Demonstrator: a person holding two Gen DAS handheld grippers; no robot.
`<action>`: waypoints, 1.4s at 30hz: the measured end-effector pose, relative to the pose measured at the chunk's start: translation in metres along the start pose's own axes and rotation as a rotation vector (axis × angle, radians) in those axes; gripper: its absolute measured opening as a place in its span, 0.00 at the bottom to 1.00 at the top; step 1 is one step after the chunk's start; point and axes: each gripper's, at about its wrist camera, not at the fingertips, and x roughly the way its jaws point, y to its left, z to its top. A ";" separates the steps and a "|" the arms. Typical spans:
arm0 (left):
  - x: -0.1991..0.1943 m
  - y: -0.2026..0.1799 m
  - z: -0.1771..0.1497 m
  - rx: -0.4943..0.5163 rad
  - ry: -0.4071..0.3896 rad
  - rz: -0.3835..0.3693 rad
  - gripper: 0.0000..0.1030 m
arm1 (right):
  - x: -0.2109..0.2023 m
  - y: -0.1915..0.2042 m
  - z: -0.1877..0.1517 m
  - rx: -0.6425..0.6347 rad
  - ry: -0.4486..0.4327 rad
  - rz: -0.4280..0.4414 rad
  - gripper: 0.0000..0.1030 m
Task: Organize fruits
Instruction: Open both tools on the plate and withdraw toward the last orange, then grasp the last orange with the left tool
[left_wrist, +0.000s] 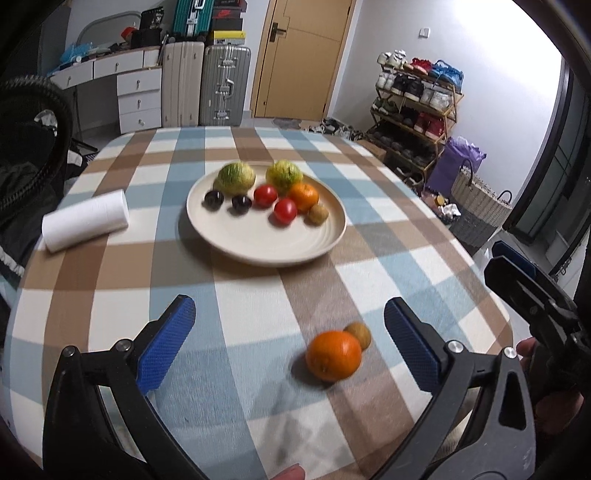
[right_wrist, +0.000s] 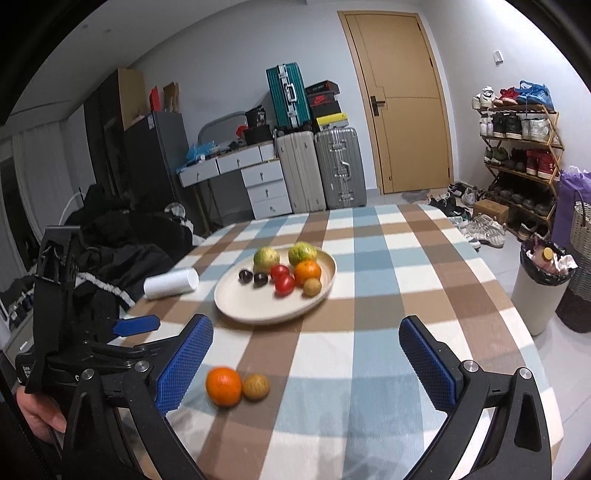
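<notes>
My left gripper (left_wrist: 290, 343) and right gripper (right_wrist: 306, 363) both gape wide, empty. 1 orange (left_wrist: 333, 355) touches 1 small brown fruit (left_wrist: 358, 334) near the plate (left_wrist: 258, 247).

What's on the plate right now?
On the plate: two green fruits, two dark plums, two tomatoes, an orange, one small brown fruit. Nothing visibly hidden behind them.

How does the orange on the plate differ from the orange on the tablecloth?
The orange on the plate sits among other fruits, against a green fruit; the orange on the tablecloth lies off the plate, with only a small brown fruit beside it. The first lies farther from both hand-held grippers; the second lies near them. Both are round, orange and ungrasped.
</notes>
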 end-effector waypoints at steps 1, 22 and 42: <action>0.002 0.001 -0.004 -0.002 0.010 -0.001 0.99 | 0.001 0.000 -0.003 -0.002 0.008 -0.004 1.00; 0.050 -0.001 -0.029 -0.016 0.145 -0.100 0.99 | 0.025 -0.009 -0.033 0.037 0.108 -0.004 1.00; 0.057 -0.007 -0.032 0.025 0.168 -0.251 0.38 | 0.032 -0.008 -0.033 0.044 0.138 0.014 1.00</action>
